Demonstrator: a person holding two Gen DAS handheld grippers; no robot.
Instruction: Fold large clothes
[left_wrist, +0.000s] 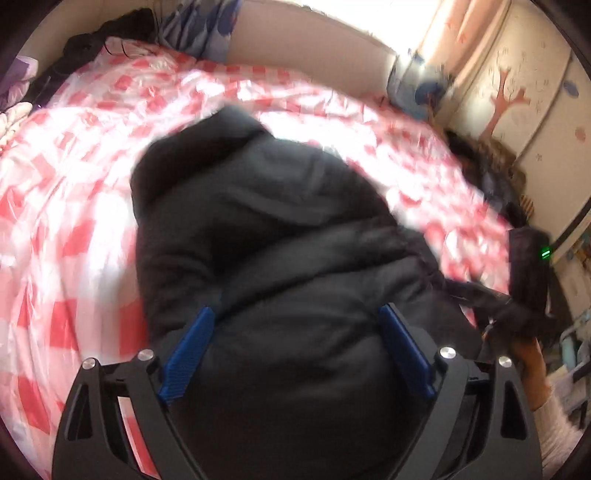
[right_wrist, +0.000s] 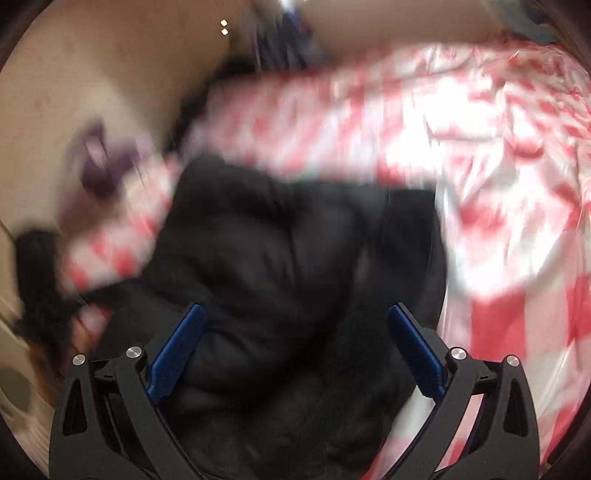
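Observation:
A black padded jacket (left_wrist: 266, 221) lies bunched on a bed with a red-and-white checked cover (left_wrist: 74, 192). My left gripper (left_wrist: 297, 314) is open, its blue pads spread wide just above the jacket's near part. In the right wrist view the same jacket (right_wrist: 288, 251) lies below my right gripper (right_wrist: 295, 314), which is also open with nothing between its pads. The right gripper's black body (left_wrist: 528, 266) and the hand holding it show at the right edge of the left wrist view. Both views are blurred by motion.
The bed cover (right_wrist: 498, 184) spreads far and right. Dark clothes (left_wrist: 92, 40) and a blue-white cloth (left_wrist: 207, 29) lie along the headboard wall. A wardrobe with a tree decal (left_wrist: 517, 96) stands right. Purple items (right_wrist: 103, 162) lie at the bed's left.

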